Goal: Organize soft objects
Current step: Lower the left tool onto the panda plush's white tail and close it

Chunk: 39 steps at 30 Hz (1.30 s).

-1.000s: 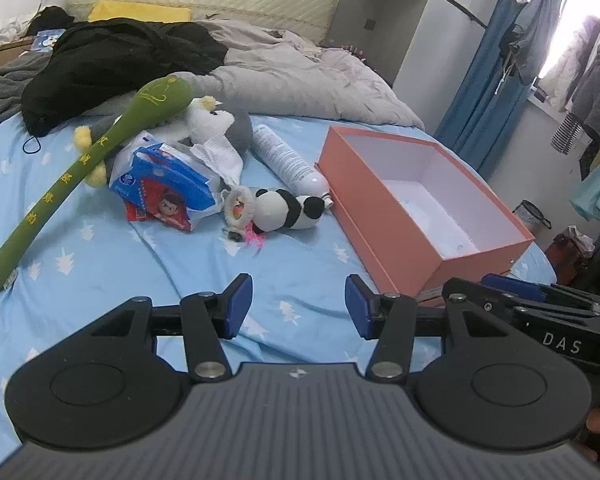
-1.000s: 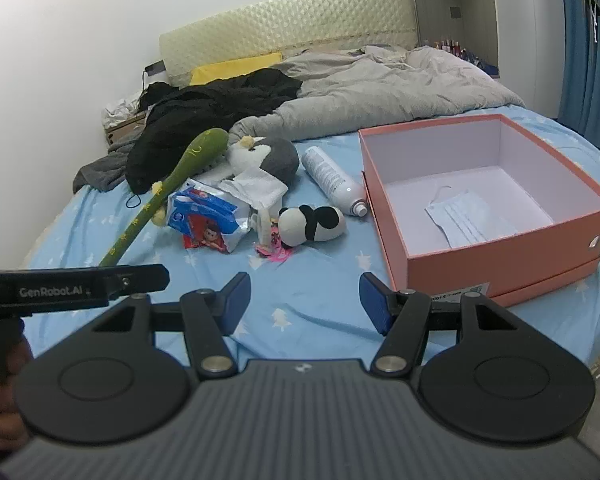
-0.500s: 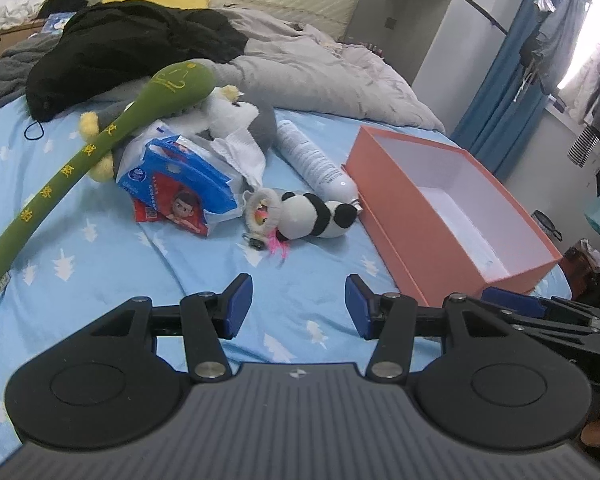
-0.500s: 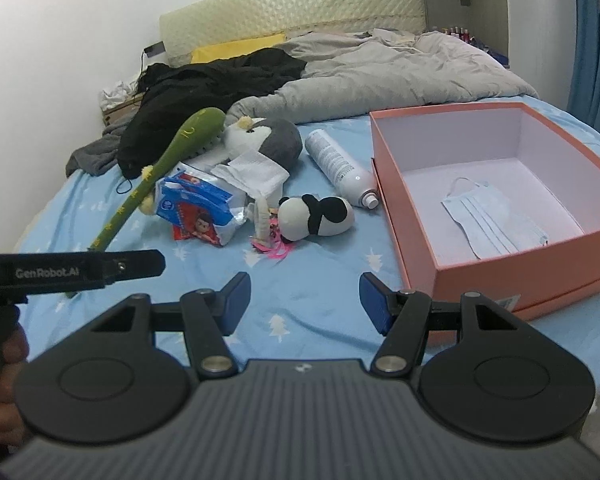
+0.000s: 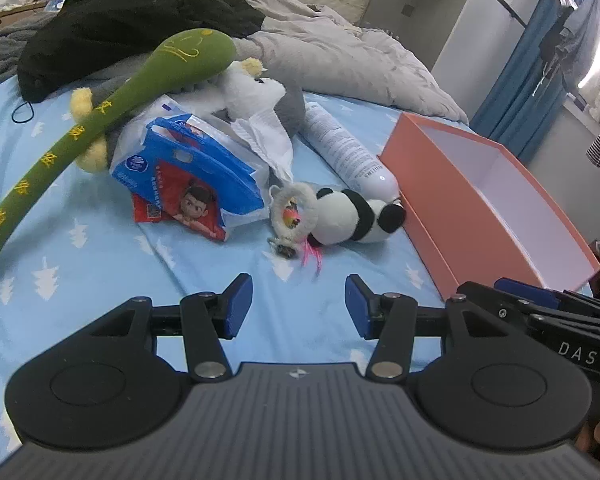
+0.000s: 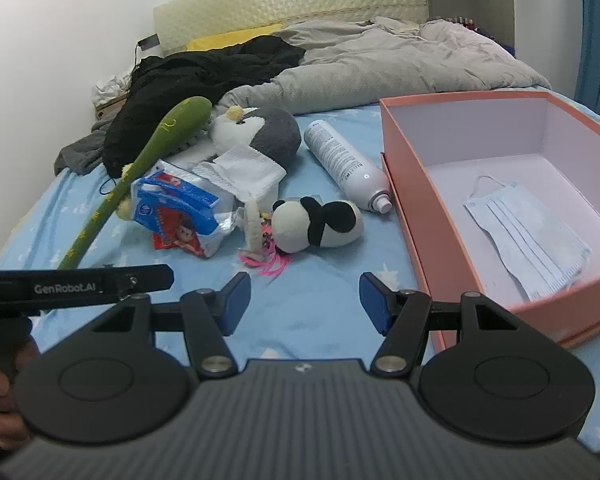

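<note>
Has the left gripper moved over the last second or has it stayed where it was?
Yes. In the left wrist view the left gripper has come forward and down toward the bed: the panda plush and the pink box look larger and nearer than before.

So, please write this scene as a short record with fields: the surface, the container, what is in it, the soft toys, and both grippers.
surface: bed with blue sheet
container: pink box, open
inside: face mask
soft toys: panda plush, penguin plush, green plush stick
left gripper: jaws open, holding nothing
right gripper: jaws open, holding nothing
</note>
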### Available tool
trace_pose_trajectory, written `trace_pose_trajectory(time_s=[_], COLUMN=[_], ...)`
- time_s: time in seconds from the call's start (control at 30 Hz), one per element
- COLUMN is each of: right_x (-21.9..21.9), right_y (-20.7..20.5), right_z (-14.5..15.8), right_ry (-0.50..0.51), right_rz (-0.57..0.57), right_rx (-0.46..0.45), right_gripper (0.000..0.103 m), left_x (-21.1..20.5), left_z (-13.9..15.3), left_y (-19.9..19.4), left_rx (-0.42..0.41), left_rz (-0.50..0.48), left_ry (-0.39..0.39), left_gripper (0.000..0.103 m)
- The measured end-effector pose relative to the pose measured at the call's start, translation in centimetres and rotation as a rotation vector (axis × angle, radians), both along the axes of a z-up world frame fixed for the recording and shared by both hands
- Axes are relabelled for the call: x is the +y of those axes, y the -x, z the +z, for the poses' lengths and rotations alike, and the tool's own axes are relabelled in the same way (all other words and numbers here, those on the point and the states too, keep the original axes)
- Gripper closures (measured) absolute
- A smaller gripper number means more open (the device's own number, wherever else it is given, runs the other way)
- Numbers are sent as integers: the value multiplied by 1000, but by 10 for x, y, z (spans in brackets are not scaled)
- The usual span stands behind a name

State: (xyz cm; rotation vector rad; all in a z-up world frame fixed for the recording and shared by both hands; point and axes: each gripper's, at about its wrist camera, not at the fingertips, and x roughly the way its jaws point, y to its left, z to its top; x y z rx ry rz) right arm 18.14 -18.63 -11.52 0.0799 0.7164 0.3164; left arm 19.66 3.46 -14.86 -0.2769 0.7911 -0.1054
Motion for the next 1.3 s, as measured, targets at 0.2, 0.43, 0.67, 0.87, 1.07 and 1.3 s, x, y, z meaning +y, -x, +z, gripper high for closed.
trace_pose_trajectory(time_s=[0.2,0.43,0.67,0.87,1.07,1.3], right_x=[5,14,16,23,24,22], right_y=[-27,-51,-79,-100,-120,-131], right_z=[-15,-37,-45,-43,-53,-66], right_ry=[-26,-26,-34,-5,31,11], right_rz=[-6,-20,-85,-123,-137,-96], right_rx=[12,34,32,-2,0,25], right_gripper=[40,40,40,41,44,58], left_x=[5,13,6,-8,-14,-18], left_z=[-28,-53,-50,-60,-65,-74], left_y=[-22,-42,-65,-86,-101,-120], left_rx=[11,29,-25,-27,-56,-24], left_rz=[15,39,7,-26,-18,-8], left_ry=[-4,44,115,109,101,95], left_gripper=[46,46,49,58,60,90])
